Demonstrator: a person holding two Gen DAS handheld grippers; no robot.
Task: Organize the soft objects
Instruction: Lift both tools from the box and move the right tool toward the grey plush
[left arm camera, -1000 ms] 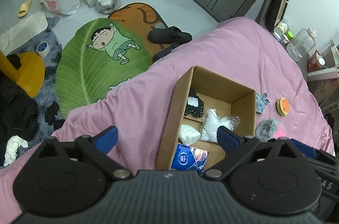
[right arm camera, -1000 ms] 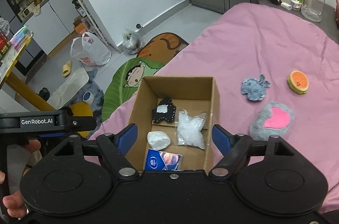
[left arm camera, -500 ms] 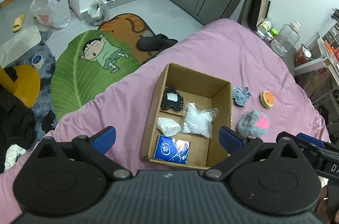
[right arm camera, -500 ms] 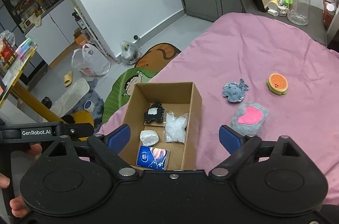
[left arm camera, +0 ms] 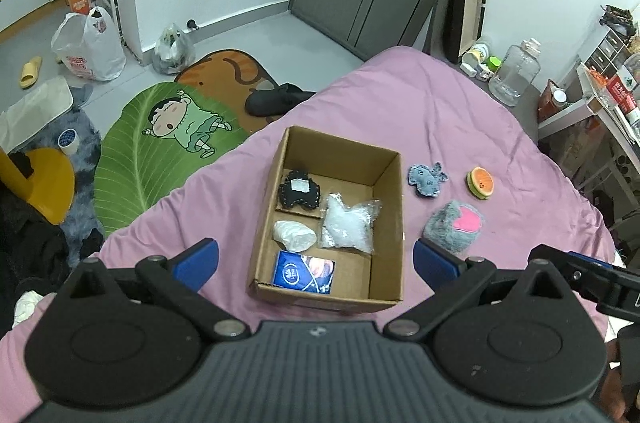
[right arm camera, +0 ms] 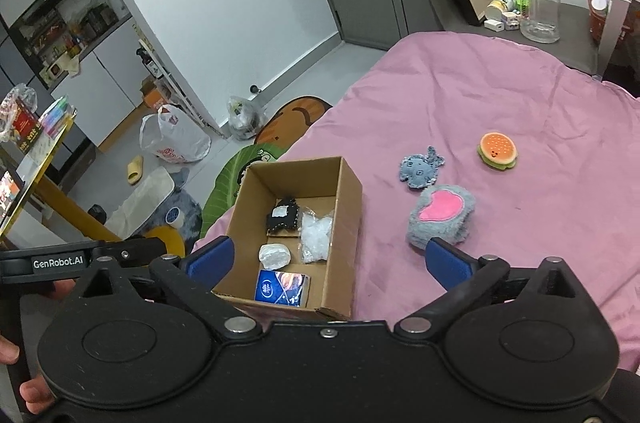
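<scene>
A cardboard box (left arm camera: 392, 223) (right arm camera: 348, 223) sits on the pink bedspread (left arm camera: 460, 111). It holds a black plush (left arm camera: 299, 190), a clear bag (left arm camera: 349, 225), a white lump (left arm camera: 294, 235) and a blue tissue pack (left arm camera: 304, 273). To its right lie a blue-grey plush toy (left arm camera: 426, 179) (right arm camera: 418, 173), a burger-shaped toy (left arm camera: 480, 182) (right arm camera: 497, 151) and a grey fluffy toy with a pink heart (left arm camera: 454, 227) (right arm camera: 440, 213). My left gripper (left arm camera: 316, 263) is open and empty, above the box's near side. My right gripper (right arm camera: 328, 259) is open and empty, held high over the box's near right corner.
The bed's left edge drops to a floor with a green leaf mat (left arm camera: 160, 143), black slippers (left arm camera: 276, 99), plastic bags (left arm camera: 90, 51) and a yellow stool (left arm camera: 44, 183). A clear water jug (left arm camera: 514, 73) and shelves (left arm camera: 600, 111) stand beyond the bed's far right.
Both grippers have drawn up and back from the box, so the box and the three toys look smaller and sit further off. Both stay open and empty.
</scene>
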